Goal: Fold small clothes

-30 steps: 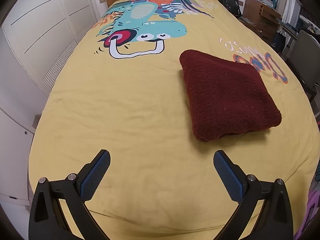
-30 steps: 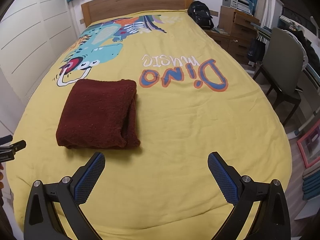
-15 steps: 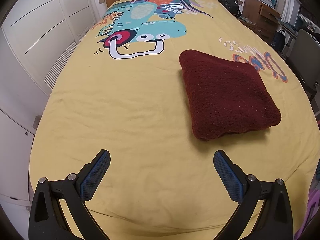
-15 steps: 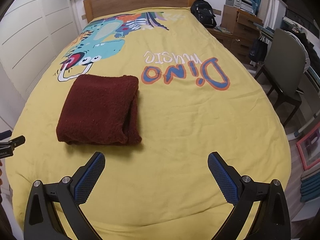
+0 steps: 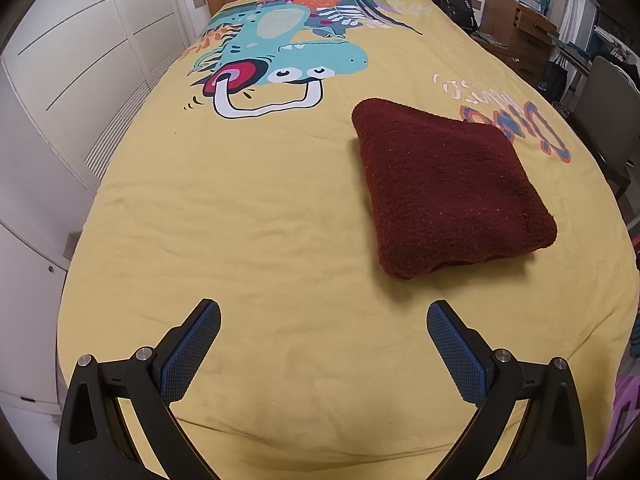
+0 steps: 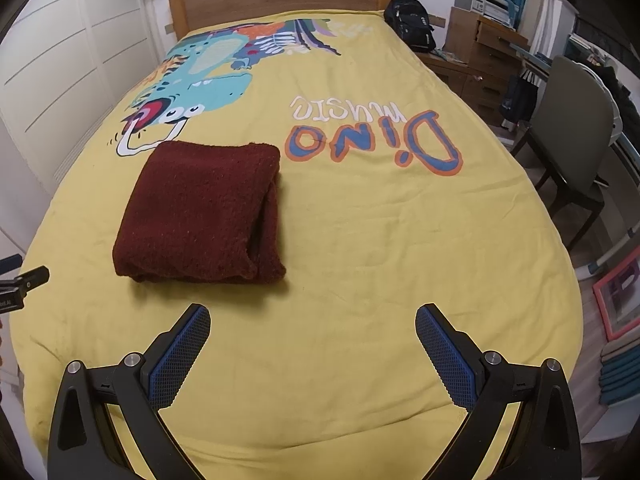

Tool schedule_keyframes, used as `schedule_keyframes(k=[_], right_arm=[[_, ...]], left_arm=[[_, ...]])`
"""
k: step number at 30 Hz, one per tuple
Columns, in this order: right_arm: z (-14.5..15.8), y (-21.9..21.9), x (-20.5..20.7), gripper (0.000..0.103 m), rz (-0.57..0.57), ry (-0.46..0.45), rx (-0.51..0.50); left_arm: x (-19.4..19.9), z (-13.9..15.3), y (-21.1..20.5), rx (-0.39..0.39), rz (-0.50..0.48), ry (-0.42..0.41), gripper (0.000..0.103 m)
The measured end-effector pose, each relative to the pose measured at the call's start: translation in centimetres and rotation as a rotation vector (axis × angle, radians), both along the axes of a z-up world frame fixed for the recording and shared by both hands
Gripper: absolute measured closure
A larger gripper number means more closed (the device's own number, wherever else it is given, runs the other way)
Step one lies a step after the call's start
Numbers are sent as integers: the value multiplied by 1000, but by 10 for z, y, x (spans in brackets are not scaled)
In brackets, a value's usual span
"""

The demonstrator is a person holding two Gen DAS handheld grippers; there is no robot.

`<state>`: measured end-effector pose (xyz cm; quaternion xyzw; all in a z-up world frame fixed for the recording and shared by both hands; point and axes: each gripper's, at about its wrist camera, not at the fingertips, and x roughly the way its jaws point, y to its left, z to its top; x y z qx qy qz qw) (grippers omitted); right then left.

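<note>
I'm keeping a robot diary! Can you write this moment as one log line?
left gripper: open, empty | right gripper: open, empty | maroon garment: folded, lying on yellow bedspread | contact: none

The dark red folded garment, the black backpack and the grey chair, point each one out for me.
dark red folded garment (image 6: 192,208), right wrist view, middle of its top layer.
black backpack (image 6: 412,22), right wrist view, centre of its front.
grey chair (image 6: 568,120), right wrist view, its backrest.
</note>
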<state>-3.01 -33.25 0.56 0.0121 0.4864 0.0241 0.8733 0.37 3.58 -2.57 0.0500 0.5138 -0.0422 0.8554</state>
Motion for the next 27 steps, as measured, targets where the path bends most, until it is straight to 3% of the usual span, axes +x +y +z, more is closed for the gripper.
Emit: schedule_keyframes(k=[27], right_arm=[[-4,1,-2,1,0,11,11]], left_arm=[[-2,-2,-5,-1,-12,8,1]])
